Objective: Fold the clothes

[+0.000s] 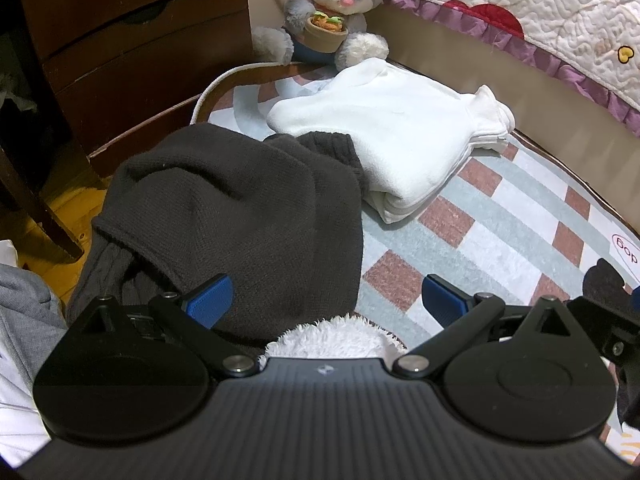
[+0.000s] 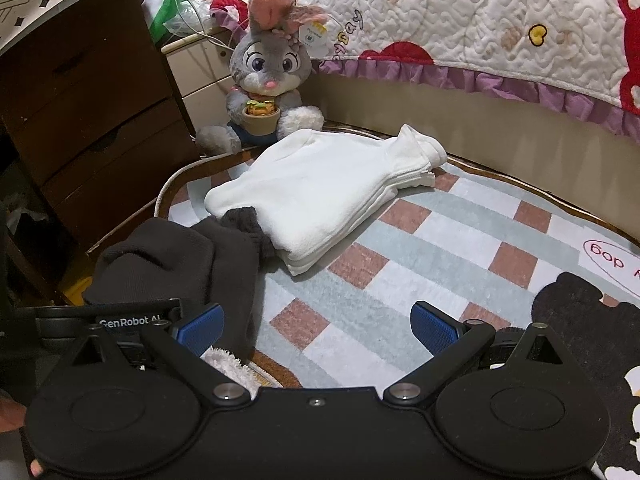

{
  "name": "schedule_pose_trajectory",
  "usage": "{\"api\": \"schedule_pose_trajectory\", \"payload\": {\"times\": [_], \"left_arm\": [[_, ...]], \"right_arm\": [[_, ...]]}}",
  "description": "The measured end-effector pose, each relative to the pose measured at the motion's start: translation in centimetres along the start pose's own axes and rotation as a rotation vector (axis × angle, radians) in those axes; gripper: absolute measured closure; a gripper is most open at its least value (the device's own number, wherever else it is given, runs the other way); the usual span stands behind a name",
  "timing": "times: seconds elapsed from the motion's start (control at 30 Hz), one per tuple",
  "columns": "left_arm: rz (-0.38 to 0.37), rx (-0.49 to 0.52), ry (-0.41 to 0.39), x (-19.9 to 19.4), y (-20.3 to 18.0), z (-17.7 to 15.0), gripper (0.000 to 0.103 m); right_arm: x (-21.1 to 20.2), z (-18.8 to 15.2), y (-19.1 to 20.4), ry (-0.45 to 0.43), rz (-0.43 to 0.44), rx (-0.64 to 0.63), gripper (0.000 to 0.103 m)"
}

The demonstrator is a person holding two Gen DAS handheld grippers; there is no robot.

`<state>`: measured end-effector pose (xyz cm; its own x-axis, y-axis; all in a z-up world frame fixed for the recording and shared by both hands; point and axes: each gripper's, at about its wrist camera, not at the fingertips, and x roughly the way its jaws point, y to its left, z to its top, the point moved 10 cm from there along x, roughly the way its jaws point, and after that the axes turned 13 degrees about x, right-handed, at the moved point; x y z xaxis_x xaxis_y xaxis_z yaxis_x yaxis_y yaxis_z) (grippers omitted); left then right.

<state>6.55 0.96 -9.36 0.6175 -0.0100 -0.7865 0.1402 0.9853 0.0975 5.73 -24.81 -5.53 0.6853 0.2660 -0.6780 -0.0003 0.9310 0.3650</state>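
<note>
A dark brown knit sweater (image 1: 240, 216) lies folded on the checked rug (image 1: 500, 216), its ribbed edge tucked against a folded white garment (image 1: 384, 128) behind it. My left gripper (image 1: 326, 300) hovers open just above the sweater's near edge, its left blue pad over the knit and nothing held. In the right wrist view the same brown sweater (image 2: 176, 264) lies at the left and the white garment (image 2: 320, 192) sits in the middle. My right gripper (image 2: 316, 326) is open over the bare rug (image 2: 440, 240), to the right of the sweater. The left gripper's body (image 2: 120, 320) shows at its left.
A plush rabbit (image 2: 268, 80) sits at the rug's far edge. A dark wooden drawer chest (image 2: 88, 100) stands on the left, a bed with a quilted cover (image 2: 480, 20) along the back right. A fluffy white item (image 1: 332, 336) lies just under my left gripper. Grey cloth (image 1: 24, 304) is at far left.
</note>
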Motion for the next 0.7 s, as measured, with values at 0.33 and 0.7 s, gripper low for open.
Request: {"api": "schedule_pose_trajectory", "payload": {"times": [0.33, 0.7], "left_arm": [[0.009, -0.018, 0.013, 0.5, 0.7, -0.2, 0.000], [0.227, -0.206, -0.086, 2.5, 14.2, -1.6, 0.000]], "right_arm": [[0.5, -0.2, -0.3, 0.022, 0.013, 0.036, 0.002], [7.9, 0.0, 4.5, 0.277, 0.359, 0.239, 0.001]]}}
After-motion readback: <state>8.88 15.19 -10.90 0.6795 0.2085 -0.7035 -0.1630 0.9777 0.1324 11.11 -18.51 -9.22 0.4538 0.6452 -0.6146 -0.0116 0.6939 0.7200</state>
